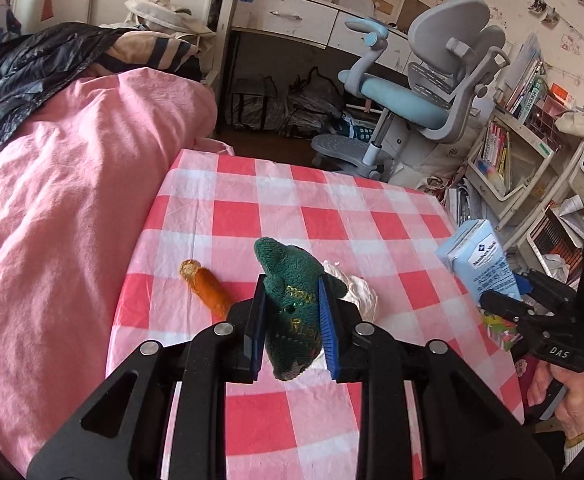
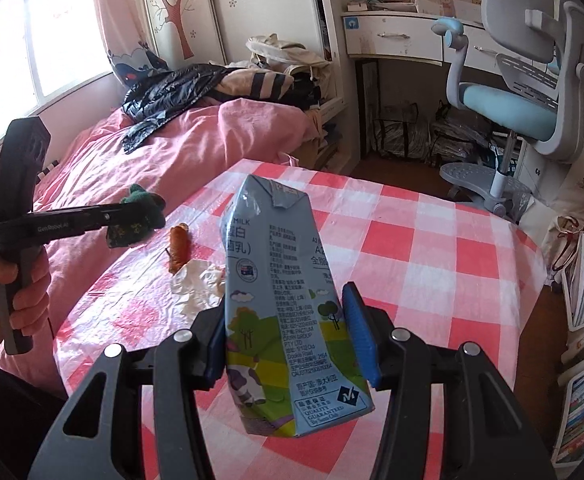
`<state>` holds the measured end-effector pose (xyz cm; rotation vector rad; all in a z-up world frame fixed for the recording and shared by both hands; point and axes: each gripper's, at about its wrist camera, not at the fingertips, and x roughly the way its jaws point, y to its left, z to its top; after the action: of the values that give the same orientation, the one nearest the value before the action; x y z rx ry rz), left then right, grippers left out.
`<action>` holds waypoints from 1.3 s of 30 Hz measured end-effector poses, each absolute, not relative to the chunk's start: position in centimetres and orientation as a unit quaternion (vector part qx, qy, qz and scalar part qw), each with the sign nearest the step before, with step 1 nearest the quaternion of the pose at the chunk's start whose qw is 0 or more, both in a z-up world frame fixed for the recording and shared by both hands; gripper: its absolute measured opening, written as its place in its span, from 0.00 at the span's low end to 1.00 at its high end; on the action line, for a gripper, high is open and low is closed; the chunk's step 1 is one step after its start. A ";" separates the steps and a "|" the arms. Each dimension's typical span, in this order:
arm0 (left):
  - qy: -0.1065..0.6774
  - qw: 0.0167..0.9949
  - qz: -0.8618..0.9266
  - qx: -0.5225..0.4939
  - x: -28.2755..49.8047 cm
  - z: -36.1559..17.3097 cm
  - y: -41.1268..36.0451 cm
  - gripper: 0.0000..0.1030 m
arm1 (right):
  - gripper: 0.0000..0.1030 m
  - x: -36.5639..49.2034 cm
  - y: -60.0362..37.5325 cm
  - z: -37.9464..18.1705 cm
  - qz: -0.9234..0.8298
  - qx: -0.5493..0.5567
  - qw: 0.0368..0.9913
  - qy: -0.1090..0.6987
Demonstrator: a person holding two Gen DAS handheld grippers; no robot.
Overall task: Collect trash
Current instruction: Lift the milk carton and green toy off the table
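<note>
So the milk carton (image 2: 288, 304) is pinched between the blue pads of the right tongs (image 2: 288, 336), tilted and lifted clear of the worktop (image 2: 432, 240) with its folded top pointing away from the camera. The left tongs (image 1: 292, 320) are clamped on a dark green knit sock (image 1: 292, 304) that sticks out past the fingertips and hangs above the checked cloth. Still lying on the worktop, just beyond the left tongs: an orange sausage-looking scrap (image 1: 206, 284) and, right next to it, a crumpled white wrapper (image 1: 356, 292). In the right wrist view both sit between the two tongs, a bit left of the carton. A hand (image 2: 8, 296) grips the left handle at the edge of that view. Behind it all there's a bed with a pink duvet (image 1: 72, 184) touching the worktop's left side, and a blue-grey desk chair (image 1: 424, 92) further back.
</note>
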<state>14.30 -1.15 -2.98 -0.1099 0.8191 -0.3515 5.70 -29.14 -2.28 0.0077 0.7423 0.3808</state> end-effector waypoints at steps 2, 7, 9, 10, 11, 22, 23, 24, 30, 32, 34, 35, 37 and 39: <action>0.390 0.906 -0.158 -0.044 12.9 -2.6 -0.9 0.22 | 0.49 4.8 -29.2 -2.3 0.185 0.008 0.914 0.361; 0.378 0.913 -0.143 -0.064 10.2 -1.6 0.7 0.22 | 0.49 3.0 -29.4 -2.2 0.178 0.020 0.915 0.361; 0.376 0.913 -0.142 -0.070 9.4 -1.4 1.1 0.22 | 0.49 2.4 -29.5 -2.3 0.175 0.026 0.916 0.361; 0.377 0.913 -0.141 -0.071 9.1 -1.4 1.2 0.22 | 0.49 2.3 -29.4 -2.3 0.174 0.029 0.916 0.361; 0.377 0.913 -0.139 -0.071 8.8 -1.4 1.3 0.22 | 0.49 2.0 -29.5 -2.3 0.174 0.030 0.915 0.361; 0.374 0.915 -0.134 -0.067 6.9 -1.1 0.7 0.22 | 0.49 1.3 -28.8 -3.2 0.171 0.014 0.912 0.372; 0.374 0.915 -0.134 -0.067 6.8 -1.1 0.7 0.22 | 0.49 1.2 -28.9 -3.2 0.171 0.015 0.912 0.372; 0.375 0.915 -0.133 -0.067 6.8 -1.1 0.6 0.22 | 0.49 1.1 -28.9 -3.2 0.170 0.014 0.913 0.372; 0.375 0.915 -0.133 -0.067 6.6 -1.2 0.4 0.22 | 0.50 0.8 -29.2 -3.5 0.166 0.009 0.912 0.376; 0.376 0.915 -0.134 -0.066 6.5 -1.2 0.4 0.22 | 0.50 0.7 -29.2 -3.5 0.166 0.008 0.911 0.376; 0.375 0.915 -0.133 -0.067 6.6 -1.2 0.4 0.22 | 0.50 0.7 -29.2 -3.5 0.166 0.008 0.912 0.376; 0.375 0.915 -0.133 -0.067 6.5 -1.2 0.4 0.22 | 0.50 0.7 -29.2 -3.5 0.166 0.009 0.912 0.375; 0.375 0.915 -0.135 -0.069 6.3 -1.2 0.2 0.22 | 0.50 0.6 -29.3 -3.4 0.166 0.012 0.913 0.372; 0.373 0.914 -0.141 -0.074 6.1 -1.2 -0.1 0.22 | 0.50 0.5 -29.5 -3.1 0.167 0.019 0.915 0.367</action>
<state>6.09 -0.12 -1.21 -0.1530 0.7691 -0.2908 0.46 -29.54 -3.08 0.0382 0.7552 0.3433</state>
